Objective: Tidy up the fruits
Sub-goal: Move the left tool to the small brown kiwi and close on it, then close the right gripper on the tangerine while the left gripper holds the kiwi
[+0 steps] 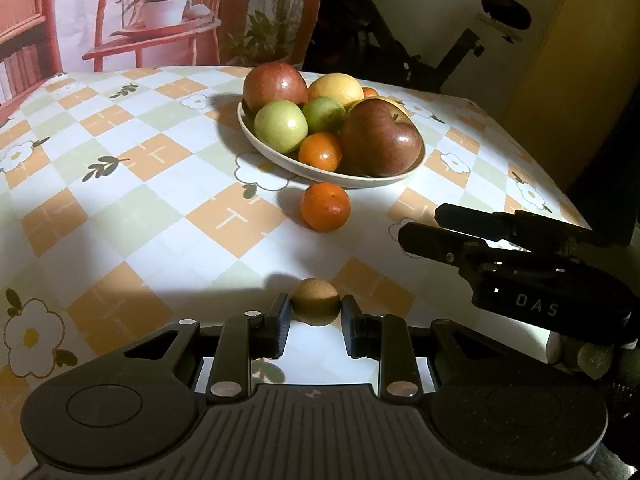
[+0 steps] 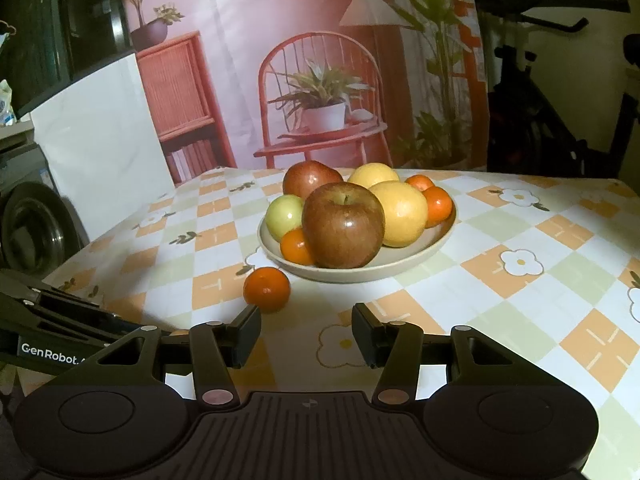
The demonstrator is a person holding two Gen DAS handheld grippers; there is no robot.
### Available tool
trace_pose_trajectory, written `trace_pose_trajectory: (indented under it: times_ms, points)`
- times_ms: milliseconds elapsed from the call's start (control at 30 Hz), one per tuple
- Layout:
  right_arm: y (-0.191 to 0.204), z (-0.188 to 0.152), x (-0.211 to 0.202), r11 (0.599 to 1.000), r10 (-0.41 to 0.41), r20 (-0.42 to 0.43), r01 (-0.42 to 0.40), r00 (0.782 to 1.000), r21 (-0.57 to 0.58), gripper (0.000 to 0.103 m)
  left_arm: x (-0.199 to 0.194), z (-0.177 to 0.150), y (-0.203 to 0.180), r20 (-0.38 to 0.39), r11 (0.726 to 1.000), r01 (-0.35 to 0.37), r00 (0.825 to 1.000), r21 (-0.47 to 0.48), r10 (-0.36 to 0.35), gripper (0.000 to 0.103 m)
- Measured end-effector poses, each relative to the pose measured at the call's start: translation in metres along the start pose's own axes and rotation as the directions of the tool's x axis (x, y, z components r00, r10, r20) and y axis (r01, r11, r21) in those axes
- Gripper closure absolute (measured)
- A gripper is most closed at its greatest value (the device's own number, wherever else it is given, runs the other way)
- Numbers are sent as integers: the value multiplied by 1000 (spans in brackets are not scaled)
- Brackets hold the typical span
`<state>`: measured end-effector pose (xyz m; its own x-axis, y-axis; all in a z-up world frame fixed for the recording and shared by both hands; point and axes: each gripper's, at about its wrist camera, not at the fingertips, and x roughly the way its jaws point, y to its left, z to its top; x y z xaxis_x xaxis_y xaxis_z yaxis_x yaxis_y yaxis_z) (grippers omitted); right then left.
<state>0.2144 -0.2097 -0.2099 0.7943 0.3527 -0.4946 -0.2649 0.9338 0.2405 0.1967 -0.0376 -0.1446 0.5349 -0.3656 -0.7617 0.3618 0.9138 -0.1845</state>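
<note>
The left hand-held gripper (image 1: 315, 312) squeezes a small brown fruit (image 1: 315, 301) on the desk (image 1: 120, 220). The right hand-held gripper (image 2: 306, 330) is apart, holding nothing. An orange (image 1: 325, 206) sits beside the full plate (image 1: 280, 160).

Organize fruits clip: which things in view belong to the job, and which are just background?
Part of the job:
- small brown fruit, clamped in the left gripper
- loose tangerine on the tablecloth
- fruit plate, holding apples, tangerines and yellow fruit
- right gripper, open and empty

Background:
- checked tablecloth
- printed backdrop
- exercise bike
</note>
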Motion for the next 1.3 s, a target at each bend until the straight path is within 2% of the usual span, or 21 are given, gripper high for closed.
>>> trace_pose_trajectory:
  times_ms: [467,867,1067,1300]
  points:
    - [0,-3,-1,1000,17,6,-17,1000,0,56,-16,-2,2,66,998,-67,996,-14,67,74]
    - [21,9,28,997,57,-44,-60,997,-53,56,-29,-1,22,127,985,-154,978,-75,162,74]
    - [32,17,50,996,49,-67,-54,997,-73,59,-30,-1,27,147,980,-178,971,-90,190,74]
    - [40,22,73,996,-3,-93,-6,996,-93,62,-30,-1,35,155,976,-187,967,-112,203,74]
